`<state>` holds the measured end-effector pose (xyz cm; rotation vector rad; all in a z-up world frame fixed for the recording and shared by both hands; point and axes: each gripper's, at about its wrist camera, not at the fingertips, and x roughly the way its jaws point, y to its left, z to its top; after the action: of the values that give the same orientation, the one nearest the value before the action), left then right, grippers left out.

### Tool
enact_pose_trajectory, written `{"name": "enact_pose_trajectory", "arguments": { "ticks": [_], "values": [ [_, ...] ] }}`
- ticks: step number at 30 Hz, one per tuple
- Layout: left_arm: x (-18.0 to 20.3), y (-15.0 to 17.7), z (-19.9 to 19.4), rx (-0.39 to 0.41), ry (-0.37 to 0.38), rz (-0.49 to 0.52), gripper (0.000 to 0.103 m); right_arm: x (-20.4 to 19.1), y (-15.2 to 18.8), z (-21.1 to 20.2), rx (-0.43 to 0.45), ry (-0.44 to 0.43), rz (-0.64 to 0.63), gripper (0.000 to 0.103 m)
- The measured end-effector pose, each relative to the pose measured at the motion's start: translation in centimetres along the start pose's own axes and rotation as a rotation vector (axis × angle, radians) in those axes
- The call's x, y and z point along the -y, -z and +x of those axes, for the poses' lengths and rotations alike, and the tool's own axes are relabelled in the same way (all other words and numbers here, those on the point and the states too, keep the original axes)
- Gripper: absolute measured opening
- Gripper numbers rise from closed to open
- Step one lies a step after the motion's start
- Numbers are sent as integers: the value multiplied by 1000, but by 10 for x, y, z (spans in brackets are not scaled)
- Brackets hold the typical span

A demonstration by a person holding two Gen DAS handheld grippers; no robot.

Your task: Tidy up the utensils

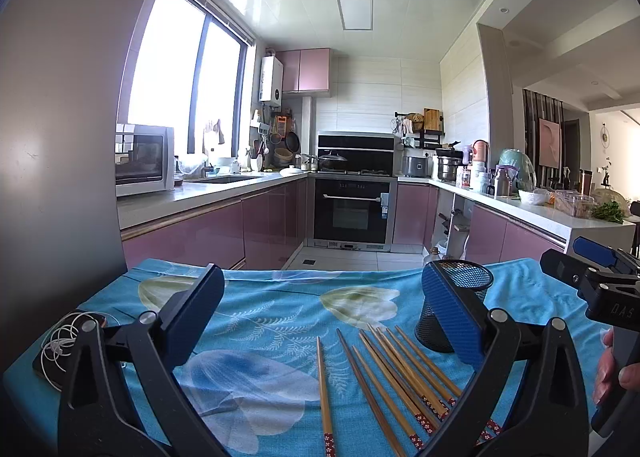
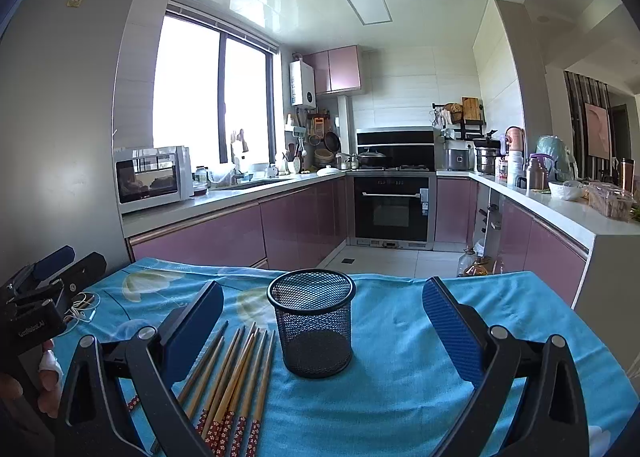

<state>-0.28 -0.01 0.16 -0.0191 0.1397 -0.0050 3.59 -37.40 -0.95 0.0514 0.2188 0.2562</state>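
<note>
Two grippers are held low over the bench, both with their jaws spread wide and nothing between the pads. The left gripper [image 1: 320, 321] is seen from its own camera, and the chopsticks [image 1: 396, 373] lie right under it on the blue flowered cloth [image 1: 280, 321]. One stick [image 1: 325, 397] lies a little apart on the left of the bundle, and the others are close together, some crossing, with their red patterned ends toward the camera. In the right wrist view the right gripper [image 2: 322, 327] is released too, and the same chopsticks [image 2: 236, 381] lie beside its left finger. A hand [image 2: 48, 381] with a white bandage on one finger holds the handle of the left gripper at the left edge of this view.

Just beyond the chopsticks stands the black mesh cup [image 2: 312, 325], upright on the cloth and empty inside. It is between the two fingers of the right gripper in that view, but they do not touch it. On the left part of the bench lie white earphone cables [image 1: 64, 341] on a dark flat thing.

Farther away is the kitchen: a microwave [image 2: 152, 179] on the counter at the left, the oven [image 2: 392, 209] in the middle, and pink cabinets [image 2: 304, 221] along the walls.
</note>
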Motion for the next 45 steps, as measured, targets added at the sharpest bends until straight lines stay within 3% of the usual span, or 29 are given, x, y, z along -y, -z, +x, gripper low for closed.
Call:
{"name": "enact_pose_trajectory", "arguments": {
  "ticks": [45],
  "values": [
    [4, 3, 0, 4, -2, -3, 97, -1, 3, -3, 66, 18, -5, 97]
  ]
}}
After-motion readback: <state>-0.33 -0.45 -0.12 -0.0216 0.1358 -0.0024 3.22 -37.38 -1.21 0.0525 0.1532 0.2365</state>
